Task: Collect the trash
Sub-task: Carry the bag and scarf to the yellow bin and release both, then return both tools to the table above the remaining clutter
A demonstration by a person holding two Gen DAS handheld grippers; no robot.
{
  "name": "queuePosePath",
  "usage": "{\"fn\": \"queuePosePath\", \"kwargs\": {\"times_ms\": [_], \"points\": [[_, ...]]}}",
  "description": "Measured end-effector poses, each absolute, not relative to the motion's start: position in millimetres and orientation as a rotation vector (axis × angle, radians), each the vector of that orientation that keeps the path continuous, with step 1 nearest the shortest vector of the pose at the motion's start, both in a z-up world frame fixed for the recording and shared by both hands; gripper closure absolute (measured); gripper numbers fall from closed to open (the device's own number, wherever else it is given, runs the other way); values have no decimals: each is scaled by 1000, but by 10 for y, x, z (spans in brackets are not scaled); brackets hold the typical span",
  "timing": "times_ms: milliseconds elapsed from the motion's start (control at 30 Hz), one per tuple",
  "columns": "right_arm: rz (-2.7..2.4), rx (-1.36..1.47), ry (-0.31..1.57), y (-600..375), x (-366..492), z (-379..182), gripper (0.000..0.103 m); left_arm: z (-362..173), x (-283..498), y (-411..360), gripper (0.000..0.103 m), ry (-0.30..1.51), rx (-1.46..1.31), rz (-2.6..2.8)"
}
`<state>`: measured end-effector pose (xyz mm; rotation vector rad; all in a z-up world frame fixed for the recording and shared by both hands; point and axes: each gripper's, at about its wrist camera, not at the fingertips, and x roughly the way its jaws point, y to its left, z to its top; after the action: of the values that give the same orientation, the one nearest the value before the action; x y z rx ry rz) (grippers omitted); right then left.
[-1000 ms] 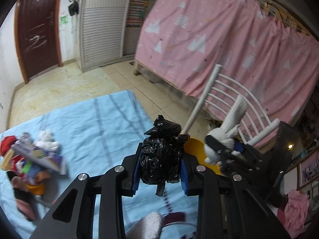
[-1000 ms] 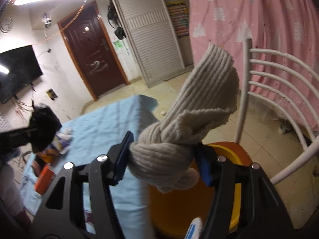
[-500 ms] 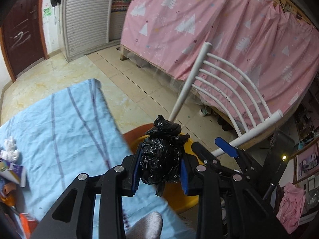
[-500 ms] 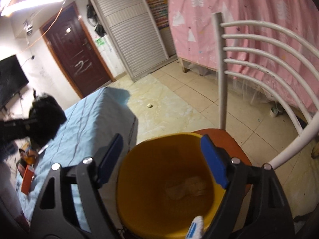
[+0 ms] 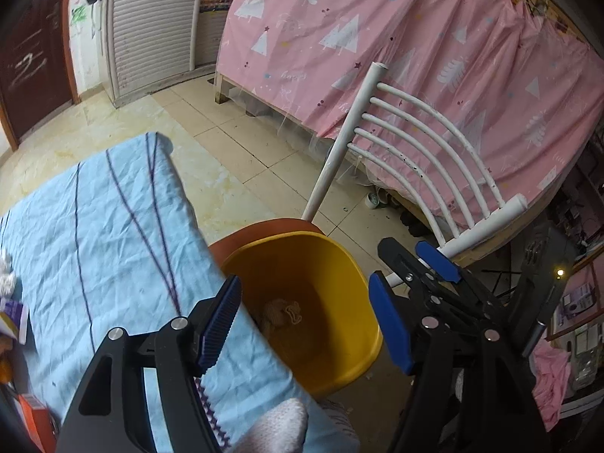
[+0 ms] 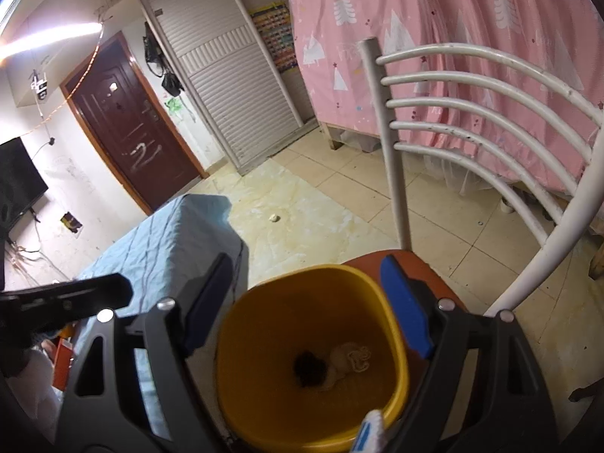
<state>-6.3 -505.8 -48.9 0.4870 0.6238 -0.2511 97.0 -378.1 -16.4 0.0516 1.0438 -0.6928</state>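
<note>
A yellow bin (image 5: 339, 264) (image 6: 234, 339) stands on the red seat of a white chair (image 5: 415, 143) beside the table. In the right wrist view a black bag (image 6: 309, 370) and a knotted beige sock (image 6: 353, 358) lie at its bottom; the left wrist view shows only the sock (image 5: 281, 311). My left gripper (image 5: 305, 317) is open and empty above the bin. My right gripper (image 6: 305, 302) is open and empty above the bin, and also shows at the right of the left wrist view (image 5: 411, 275).
The table wears a light blue striped cloth (image 5: 98, 234) (image 6: 162, 238), with small trash items at its left edge (image 5: 11, 313). The chair back (image 6: 472, 120) rises behind the bin. A pink curtain (image 5: 415, 56) hangs beyond. Tiled floor (image 6: 321, 204) lies between.
My left gripper opened and the black bag dropped into the bin. My right gripper had let the sock fall in half a second earlier and stays open.
</note>
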Motion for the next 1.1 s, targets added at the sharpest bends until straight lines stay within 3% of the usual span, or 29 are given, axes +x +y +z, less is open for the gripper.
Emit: {"fn": "queuePosePath", "kwargs": {"times_ms": [367, 1100], "points": [[-163, 420, 648, -4493, 170, -341, 19, 55, 912, -3120, 38, 976, 10, -608], [19, 238, 708, -3100, 728, -74, 18, 298, 875, -1371, 30, 837, -28, -333]]}}
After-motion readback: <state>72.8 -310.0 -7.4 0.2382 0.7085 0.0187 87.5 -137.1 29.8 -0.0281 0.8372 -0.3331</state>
